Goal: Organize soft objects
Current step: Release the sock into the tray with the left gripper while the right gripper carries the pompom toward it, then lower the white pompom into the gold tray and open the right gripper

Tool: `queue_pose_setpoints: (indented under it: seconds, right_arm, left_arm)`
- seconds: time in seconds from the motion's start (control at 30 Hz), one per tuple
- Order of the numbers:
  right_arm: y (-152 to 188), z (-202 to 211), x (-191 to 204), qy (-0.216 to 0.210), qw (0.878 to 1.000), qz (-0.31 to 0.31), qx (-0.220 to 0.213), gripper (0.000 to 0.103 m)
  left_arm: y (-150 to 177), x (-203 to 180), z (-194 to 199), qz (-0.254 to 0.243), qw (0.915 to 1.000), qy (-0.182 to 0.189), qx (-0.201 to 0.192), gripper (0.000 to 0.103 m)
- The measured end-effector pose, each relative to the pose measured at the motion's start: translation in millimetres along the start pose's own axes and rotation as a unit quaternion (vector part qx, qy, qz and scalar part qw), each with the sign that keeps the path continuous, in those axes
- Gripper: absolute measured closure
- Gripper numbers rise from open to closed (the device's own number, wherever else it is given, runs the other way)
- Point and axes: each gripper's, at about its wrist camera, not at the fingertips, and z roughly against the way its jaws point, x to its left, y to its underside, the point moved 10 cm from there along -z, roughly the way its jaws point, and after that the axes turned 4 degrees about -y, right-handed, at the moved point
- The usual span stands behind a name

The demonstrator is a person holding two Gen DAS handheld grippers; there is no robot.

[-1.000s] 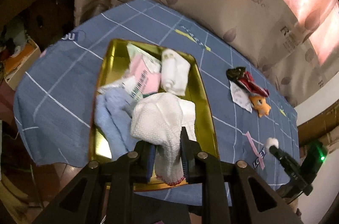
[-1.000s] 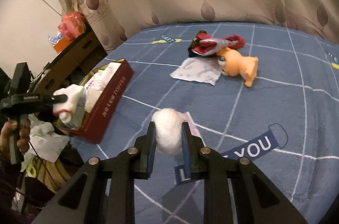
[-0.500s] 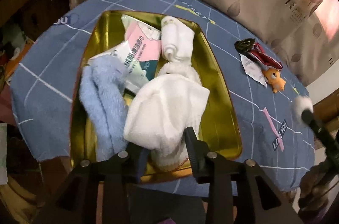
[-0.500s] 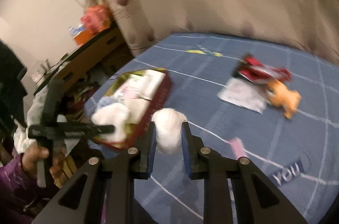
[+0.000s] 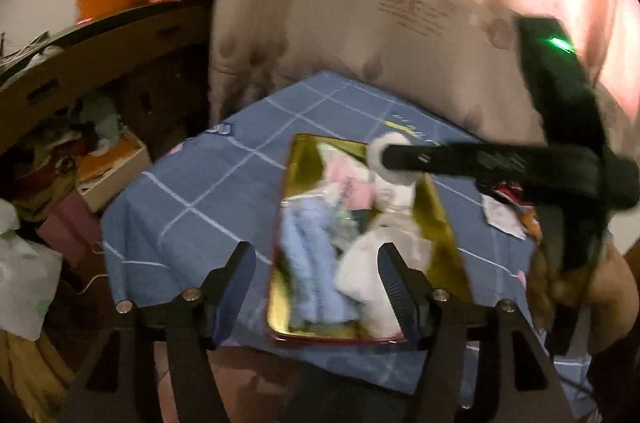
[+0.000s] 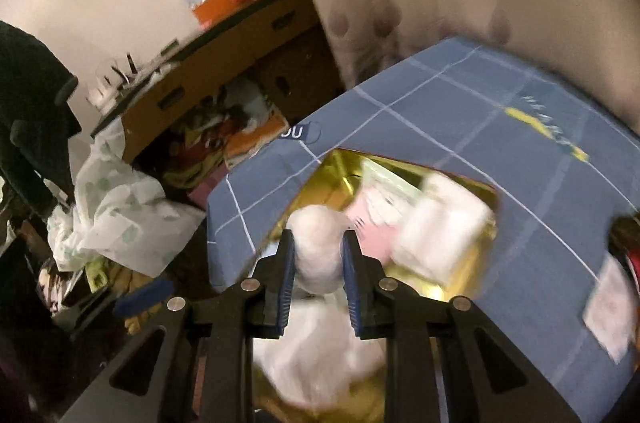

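A gold tray (image 5: 440, 223) with a red rim sits on the blue checked tablecloth (image 5: 208, 199). It holds a light blue towel (image 5: 308, 271), a white knitted cloth (image 5: 372, 263), a pink packet (image 5: 352, 183) and a white roll. My left gripper (image 5: 316, 279) is open and empty, above the tray's near end. My right gripper (image 6: 319, 255) is shut on a white fluffy ball (image 6: 318, 243) and holds it over the tray (image 6: 332, 167); in the left wrist view the ball (image 5: 390, 159) hangs above the tray's far part.
An orange plush toy (image 5: 530, 219), a red-and-black item and a white paper (image 5: 500, 219) lie on the cloth right of the tray. A curtain hangs behind the table. Boxes, bags and a cluttered shelf (image 5: 100, 35) stand to the left, beyond the table edge.
My left gripper let go of the white knitted cloth, opened wide and pulled back. My right gripper carried the white ball from the cloth's right part to over the tray.
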Motion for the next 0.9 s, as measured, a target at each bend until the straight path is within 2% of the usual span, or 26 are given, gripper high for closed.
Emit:
queue_pose_setpoints:
  seconds: [0.07,0.2,0.27,0.33,0.5,0.57,0.63,0.73,0.83,0.9]
  right_arm:
    - [-10,-26,-1,0.008,1.000,0.003,0.021,0.082]
    - [-18,-62,-7,0.032,0.998,0.012,0.050,0.081]
    - [-22,-71,-7,0.032,0.998,0.014,0.054,0.080]
    - [-22,-81,-8,0.053,0.996,0.027,0.062,0.079]
    - [-20,-96,-13,0.075,0.994,0.034,0.076,0.075]
    - [-20,-99,-13,0.069,0.994,0.025,0.077,0.068]
    - [-24,-97,-14,0.072,0.995,0.021,0.070,0.062]
    - [-30,-86,-13,0.057,0.997,0.008,0.046,0.039]
    - [-37,-54,-16,0.052,0.998,-0.009,-0.015,0.037]
    - [-32,-16,-23,0.058,0.995,-0.023,-0.072,0.035]
  left_arm:
    - [2,10,-8,0.013,0.9998,0.000,0.013,0.038]
    - [7,21,-22,0.056,0.9968,0.034,0.047,0.038]
    - [7,22,-22,0.059,0.9966,0.037,0.045,0.038]
    - [6,22,-22,0.052,0.9975,0.029,0.039,0.038]
    - [6,21,-20,0.047,0.9981,0.025,0.031,0.038]
    - [6,24,-22,0.051,0.9978,0.028,0.032,0.038]
    - [7,27,-24,0.054,0.9977,0.022,0.036,0.038]
    - [9,30,-29,0.060,0.9969,0.021,0.046,0.038]
    - [11,29,-31,0.058,0.9968,0.015,0.053,0.038]
    - [11,27,-29,0.049,0.9975,0.012,0.049,0.038]
